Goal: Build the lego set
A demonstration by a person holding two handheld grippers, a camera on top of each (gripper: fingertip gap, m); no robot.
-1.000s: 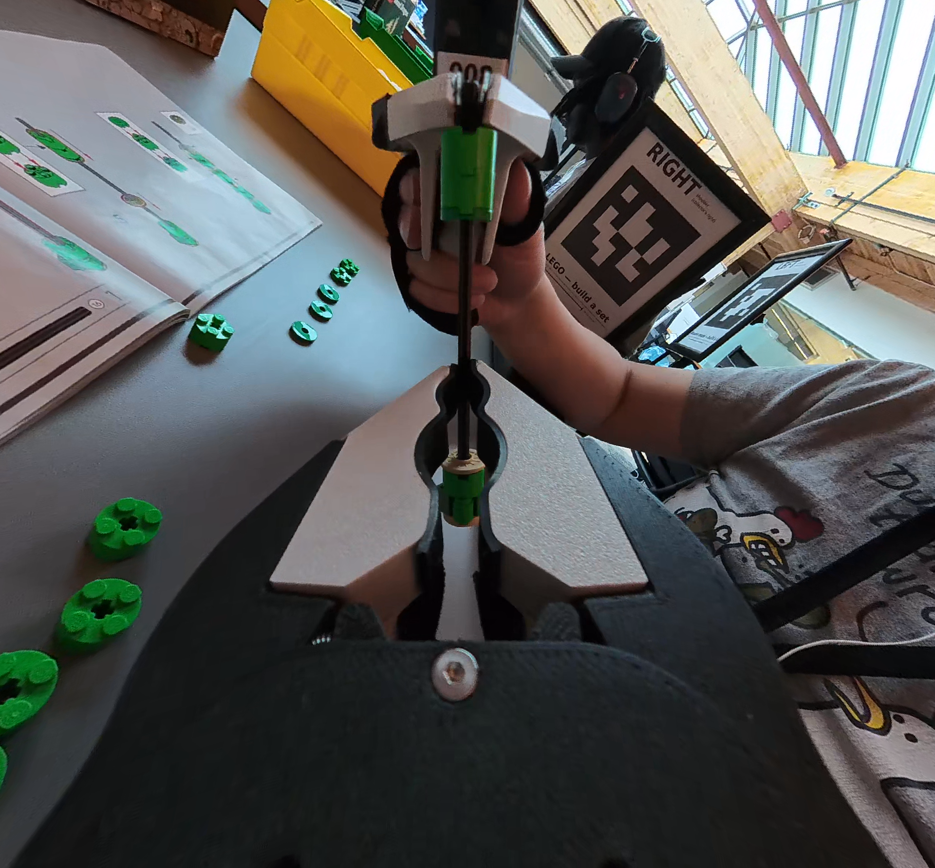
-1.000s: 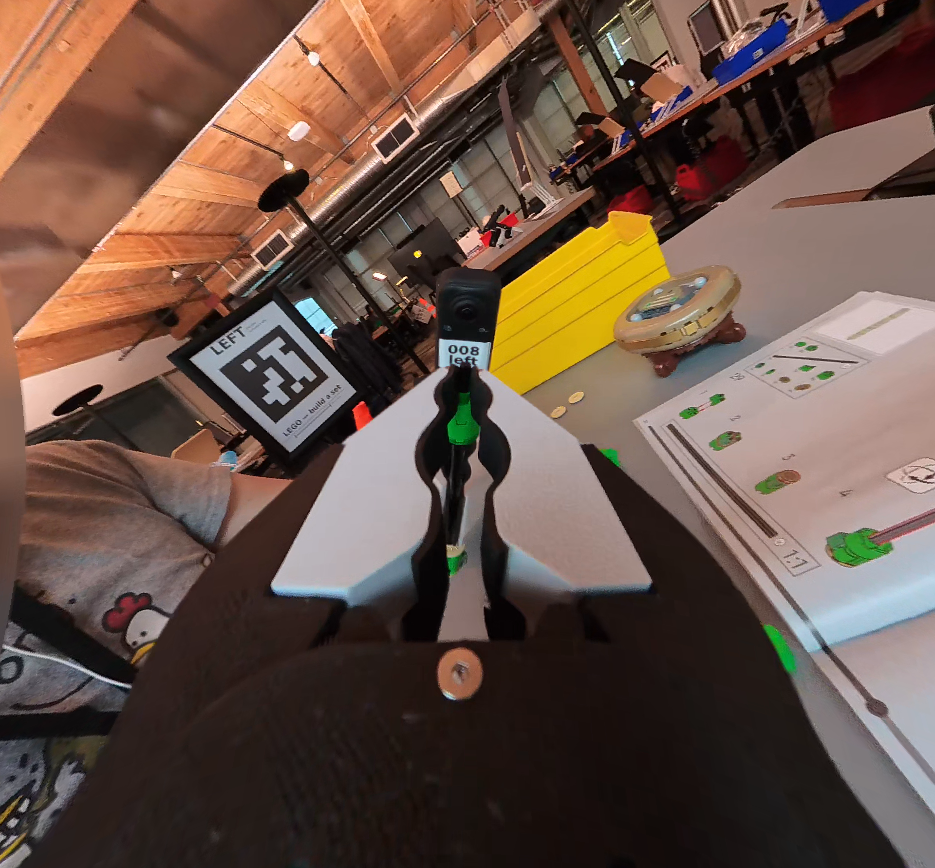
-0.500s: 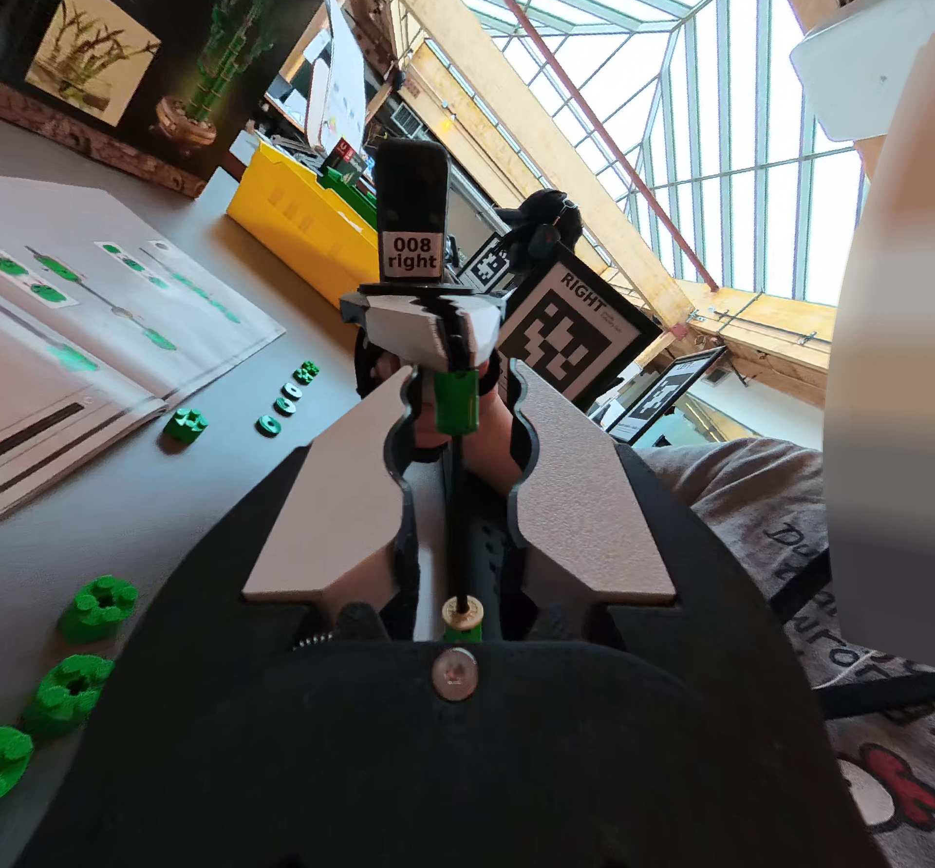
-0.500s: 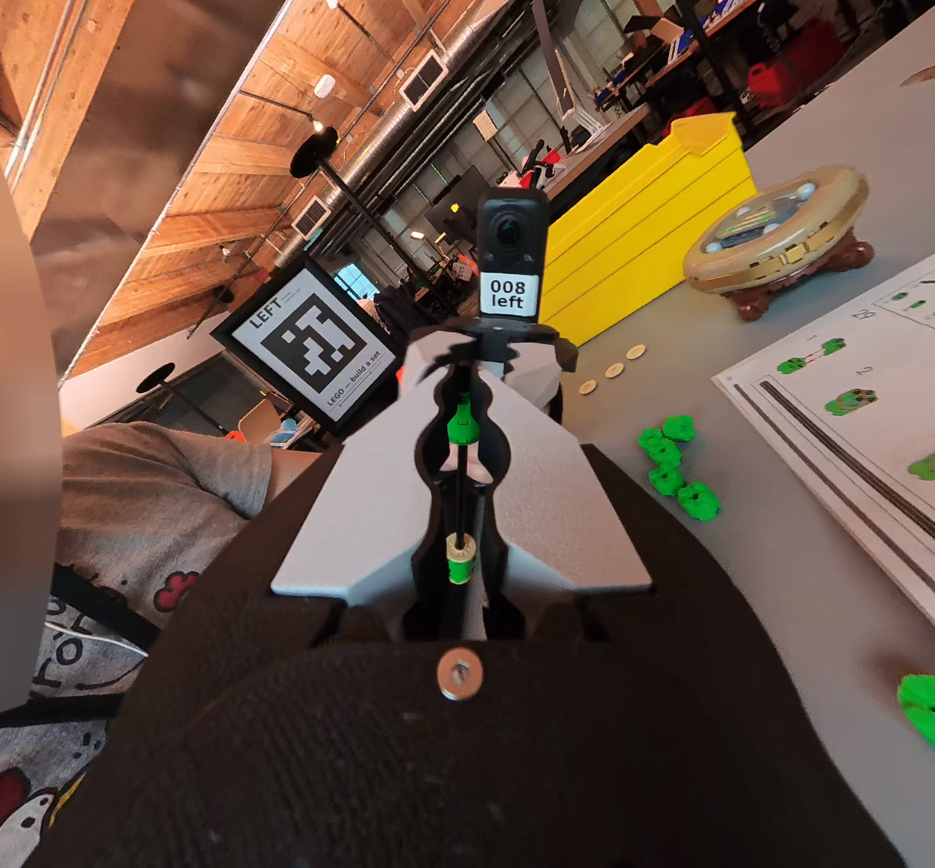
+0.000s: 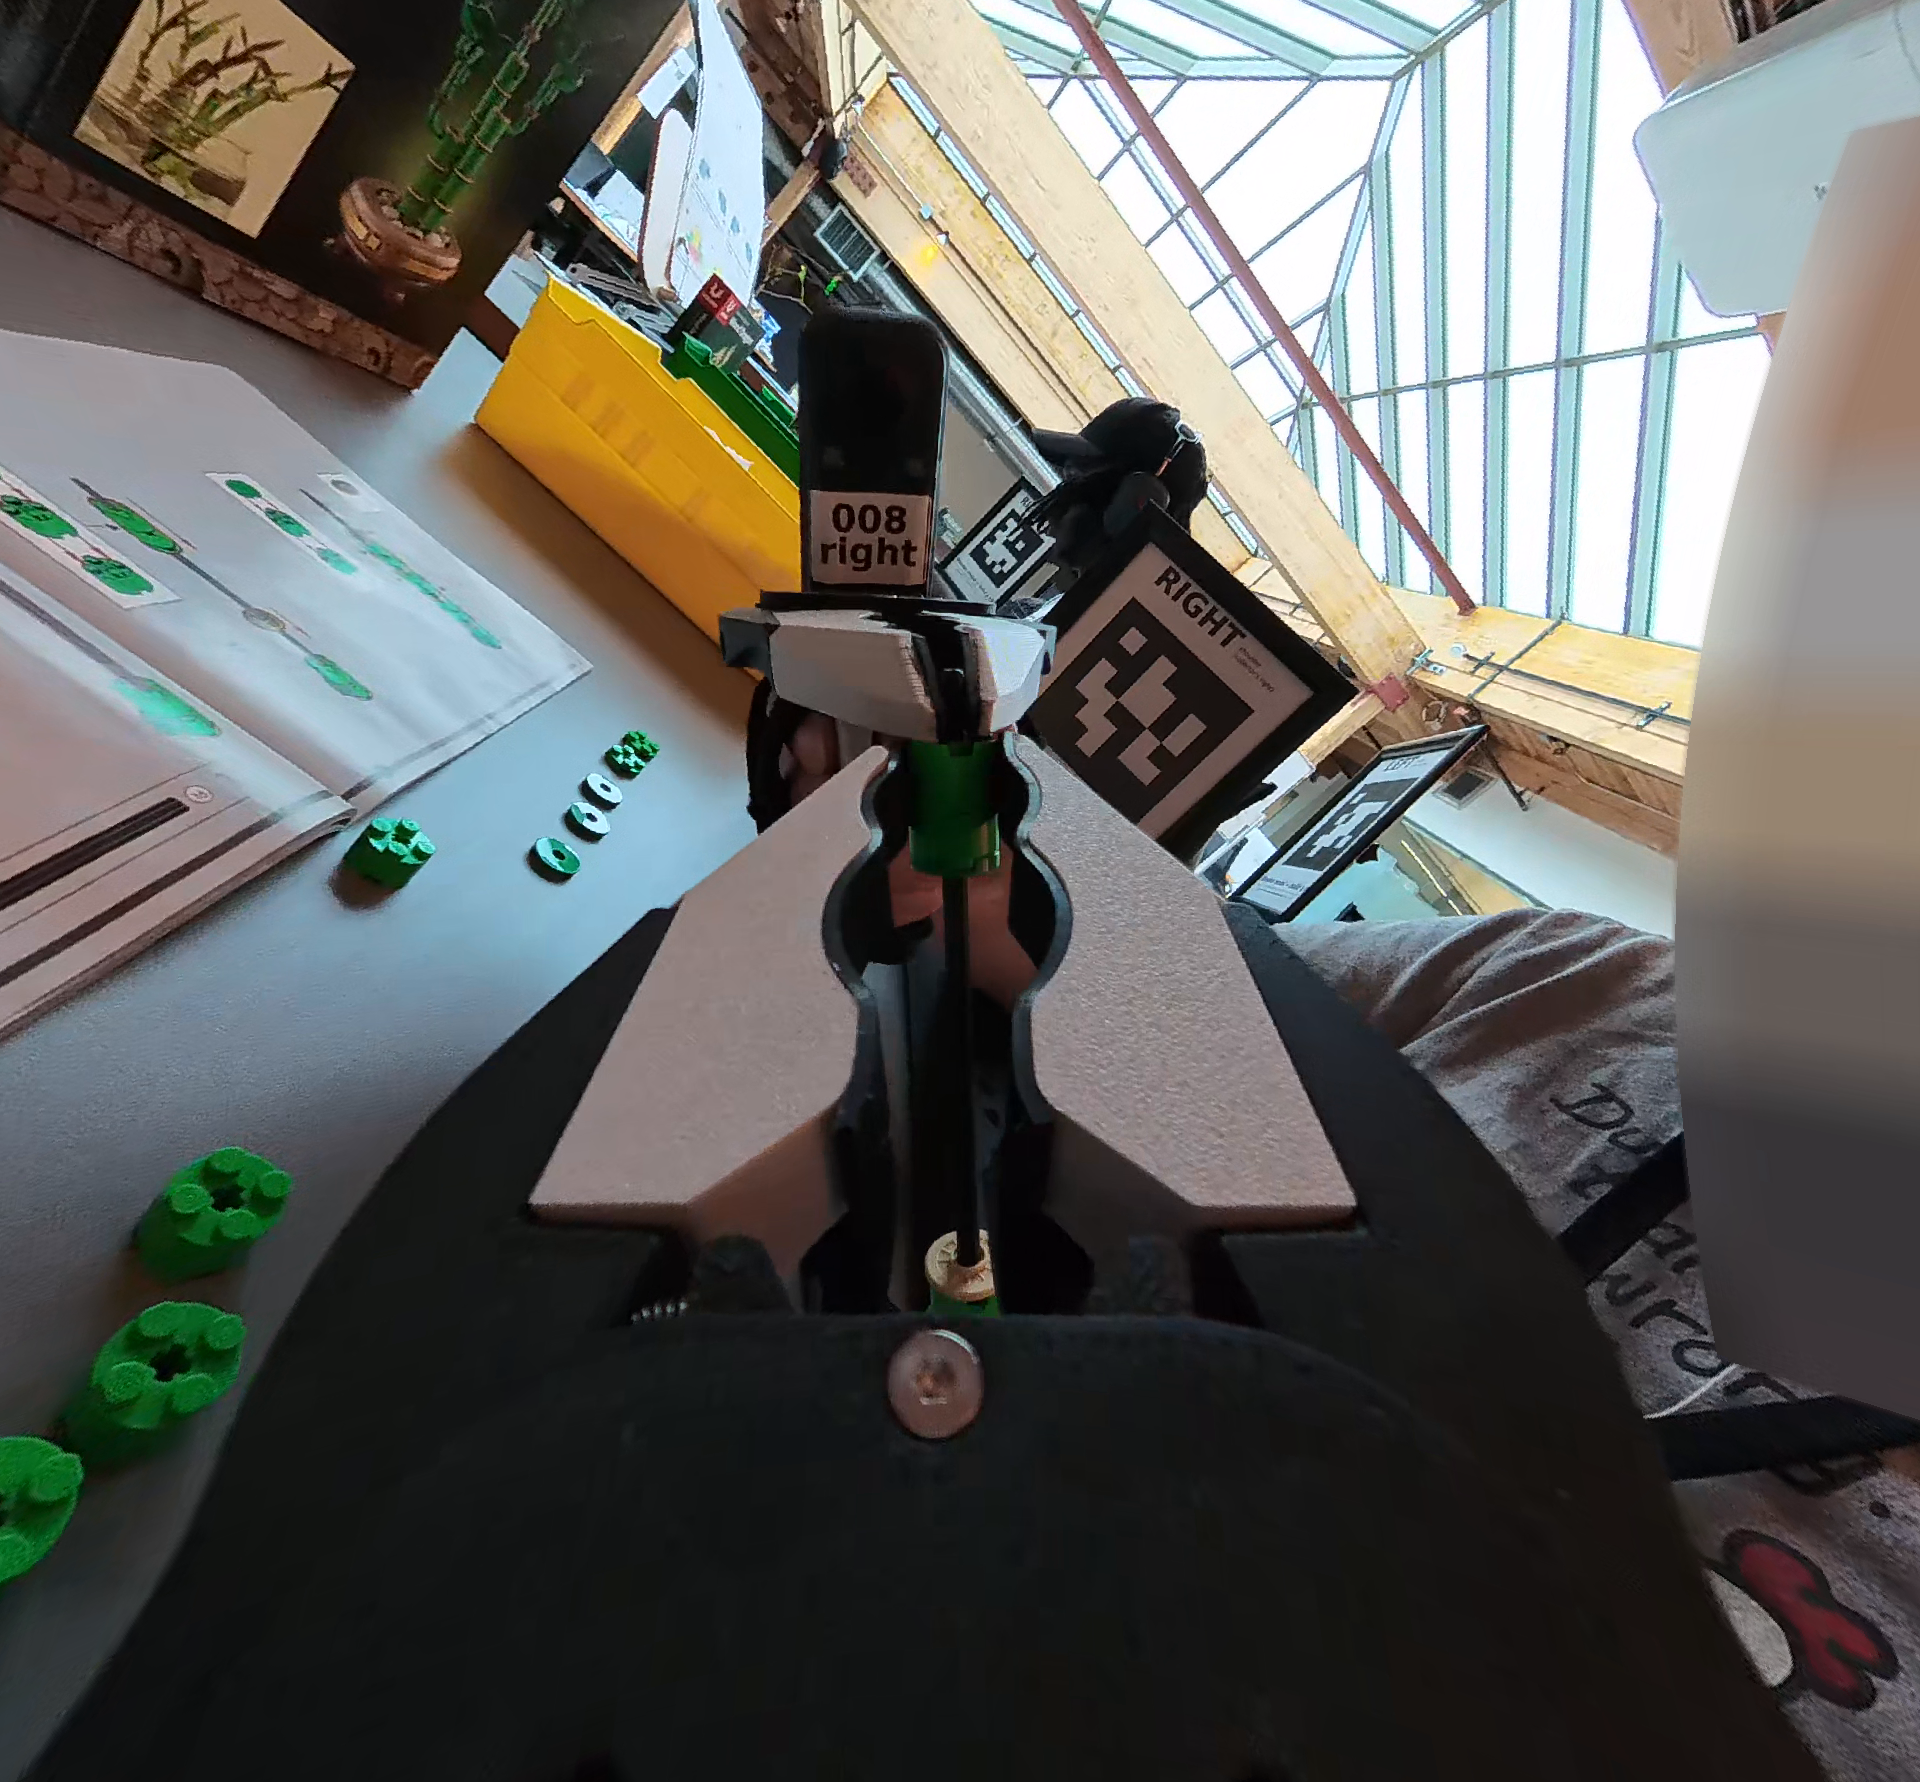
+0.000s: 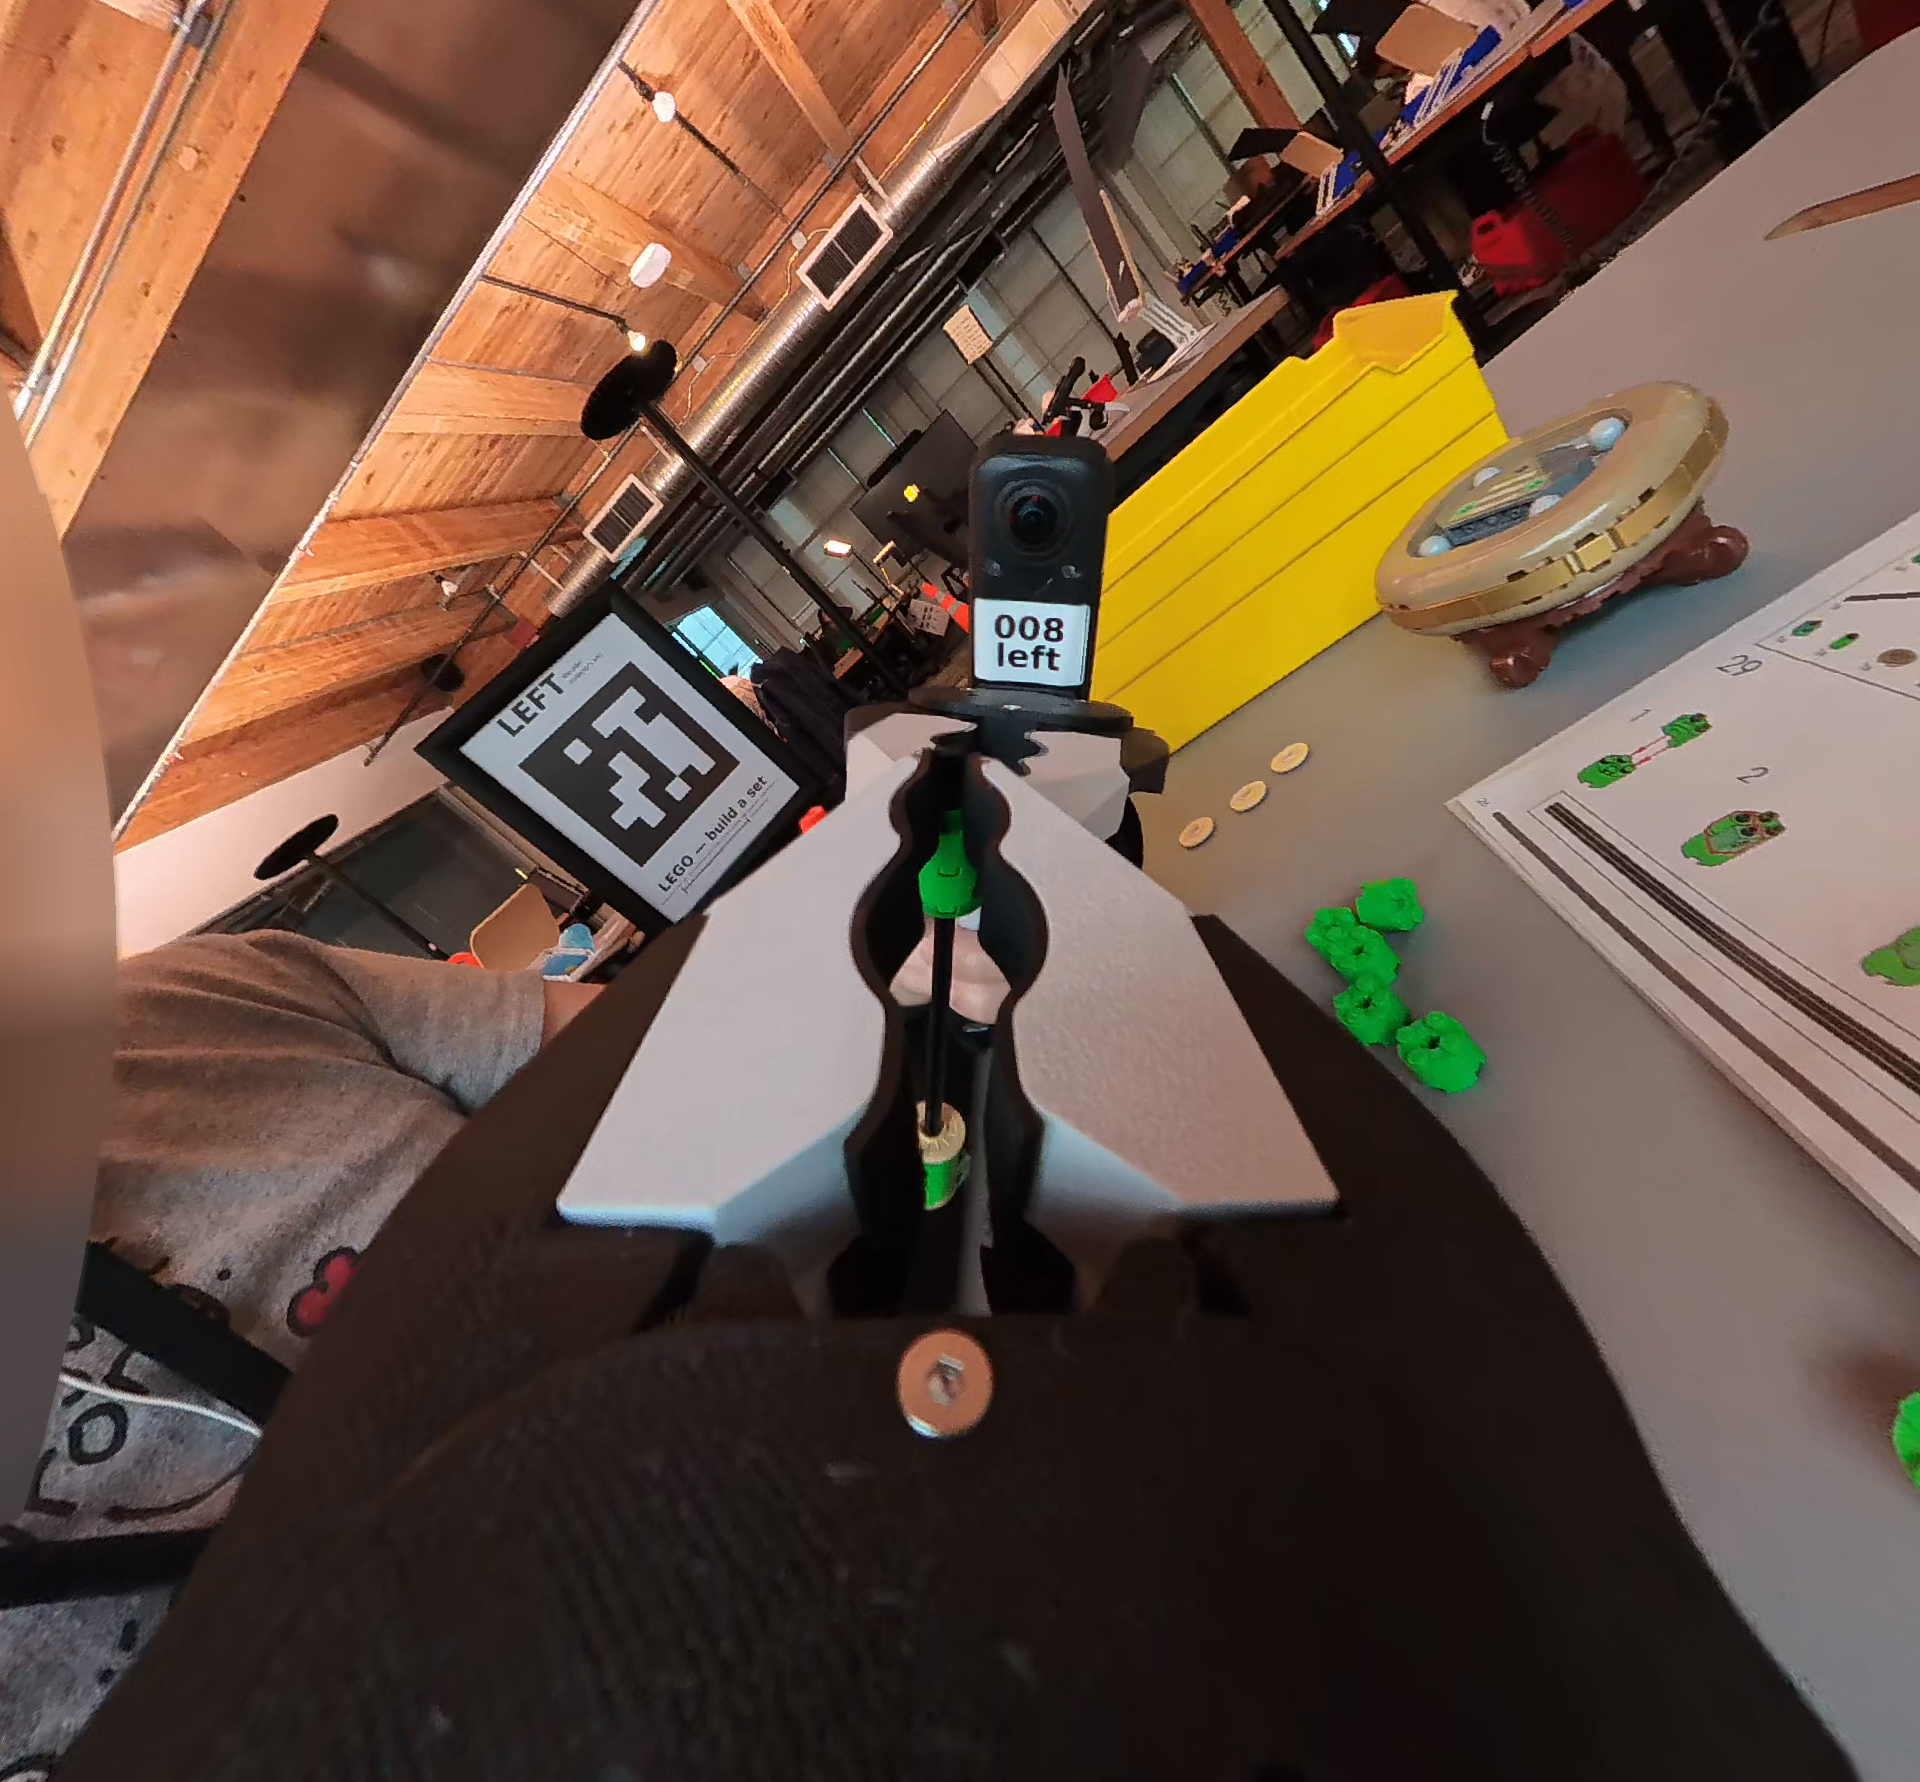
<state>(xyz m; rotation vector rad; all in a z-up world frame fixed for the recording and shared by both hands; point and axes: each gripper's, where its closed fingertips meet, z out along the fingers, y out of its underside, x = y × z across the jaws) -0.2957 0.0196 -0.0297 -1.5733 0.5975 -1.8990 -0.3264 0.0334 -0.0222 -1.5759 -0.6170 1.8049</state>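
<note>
Rod of black plastic, thin and straight, spanning the gap between my two grippers; its long axis runs along the fingers of both, pointing from one gripper to the other. My left gripper has its jaws parted around the rod, whose near end, bearing a tan ring over a green piece, lies deep in its throat. Whether those jaws grip anything I cannot tell. My right gripper, seen opposite, has its jaws drawn together on a green sleeve threaded on the rod's far end. In the right wrist view the same rod shows the tan ring near me and a green piece farther along.

Beyond and left of my left gripper stands a yellow bin holding green trays; I cannot make out their contents. Loose green round bricks lie on the grey table to its left, beside an open instruction booklet. A round tan base sits right of my right gripper.
</note>
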